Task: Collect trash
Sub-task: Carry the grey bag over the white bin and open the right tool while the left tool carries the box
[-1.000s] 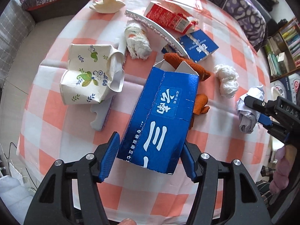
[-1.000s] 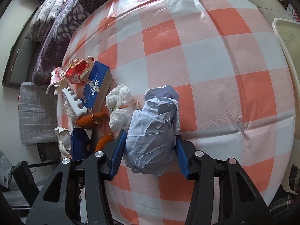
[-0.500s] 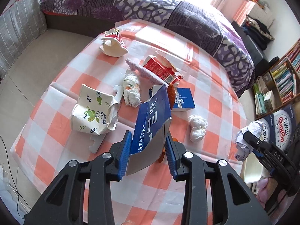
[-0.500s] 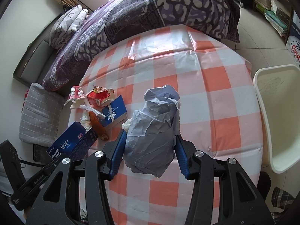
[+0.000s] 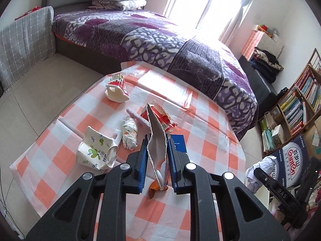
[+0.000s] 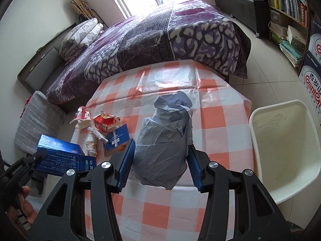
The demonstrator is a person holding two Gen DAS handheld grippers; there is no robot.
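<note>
My left gripper (image 5: 157, 140) holds a blue carton (image 5: 158, 136) above the checked table (image 5: 202, 120). Its jaws are still closing, and the pads press the carton nearly flat, edge-on to the camera. The right wrist view shows the same blue carton (image 6: 60, 156) at lower left in the left gripper (image 6: 26, 164). My right gripper (image 6: 160, 144) is shut on a grey-blue crumpled paper wad (image 6: 164, 146), also off the table. A white bin (image 6: 280, 132) stands on the floor beside the table's right edge.
On the cloth lie a flower-print paper cup (image 5: 94, 150), a crushed red-and-white cup (image 5: 116, 90), a red carton (image 5: 163, 118), a tissue wad (image 5: 129, 134), a small blue box (image 5: 179, 143) and orange peel (image 5: 154, 188). Beyond are a bed (image 5: 160, 40) and a bookshelf (image 5: 301, 104).
Both grippers have risen off the table and tilted up. The left jaws squeezed the blue carton from wide to nearly flat and lifted it. The right one carried its paper wad up.
</note>
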